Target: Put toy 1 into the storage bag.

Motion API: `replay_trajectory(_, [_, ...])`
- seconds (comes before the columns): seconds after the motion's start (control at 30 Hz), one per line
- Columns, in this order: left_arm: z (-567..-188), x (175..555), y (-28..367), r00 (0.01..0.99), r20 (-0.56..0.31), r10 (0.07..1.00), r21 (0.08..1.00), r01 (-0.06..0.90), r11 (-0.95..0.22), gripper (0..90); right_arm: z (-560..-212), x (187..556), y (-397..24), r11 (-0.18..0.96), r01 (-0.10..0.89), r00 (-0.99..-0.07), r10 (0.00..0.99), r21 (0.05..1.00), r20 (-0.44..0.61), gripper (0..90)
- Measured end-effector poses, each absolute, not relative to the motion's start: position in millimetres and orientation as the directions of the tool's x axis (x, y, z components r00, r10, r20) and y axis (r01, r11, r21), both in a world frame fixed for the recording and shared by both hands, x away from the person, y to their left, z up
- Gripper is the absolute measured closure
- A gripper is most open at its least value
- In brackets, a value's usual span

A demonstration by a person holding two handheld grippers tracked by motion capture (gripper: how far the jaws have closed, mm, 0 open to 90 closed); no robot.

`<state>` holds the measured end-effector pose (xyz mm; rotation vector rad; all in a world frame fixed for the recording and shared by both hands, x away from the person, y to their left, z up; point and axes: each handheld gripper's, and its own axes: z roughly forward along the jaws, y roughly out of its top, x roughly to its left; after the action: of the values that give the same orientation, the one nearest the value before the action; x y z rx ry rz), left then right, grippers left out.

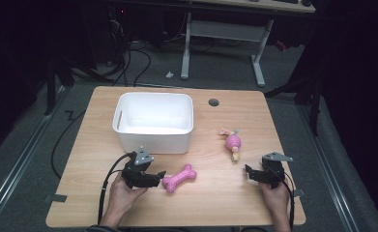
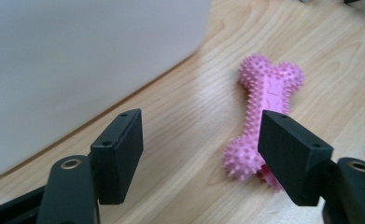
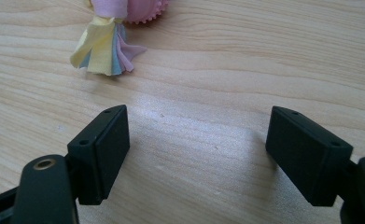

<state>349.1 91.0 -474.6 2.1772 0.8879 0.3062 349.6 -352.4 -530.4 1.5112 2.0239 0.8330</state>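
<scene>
Standing by the table, watching the person working w/ two handheld grippers. The left gripper (image 1: 158,175) is sitting right at the near end of the pink spiky bone toy (image 1: 179,178), which is lying on the wooden table (image 1: 225,203) just in front of the white bin (image 1: 153,121). Jaws are spread apart, nothing pinched yet. In the left gripper view the bone (image 2: 263,116) is lying mostly off to that view's right side: its near knob is sitting by the right-hand jaw and partly hidden behind it, not centred in the gap. The bone's long axis is running away from the gripper, angling toward the far right of the table, so the gripper is facing it nearly end-on. My guess: the hand needs to be shifting sideways toward the toy, or turning, before a squeeze would be catching the shaft rather than just clipping the knob.

The right gripper (image 1: 249,174) is resting near the table's right edge, jaws released and wide, w/ bare wood between them. Just ahead of it is lying a second toy, a pink ball w/ pastel fabric tails (image 1: 233,142), apart from the jaws. The left hand is clearly the nearer one to the bone.

No brand, label or writing readable anywhere; the bone is showing an embossed mark, too faint to make out.
</scene>
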Motion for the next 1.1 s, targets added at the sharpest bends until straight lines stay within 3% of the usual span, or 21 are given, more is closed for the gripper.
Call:
replay_trajectory(0.5, [-479, 353, 50, 0.802, -0.034, 0.597, 0.662, 0.465, -0.588, 35.5, -530, 350, -352, 0.206, 0.670, -0.277, 0.961, 0.713, -0.017, 21.7])
replay_trajectory(1.1, [-495, 361, 19, 0.829, -0.024, 0.558, 0.572, 0.470, -0.673, 43.1, -530, 350, -353, 0.207, 0.669, -0.278, 0.960, 0.714, -0.018, 21.7])
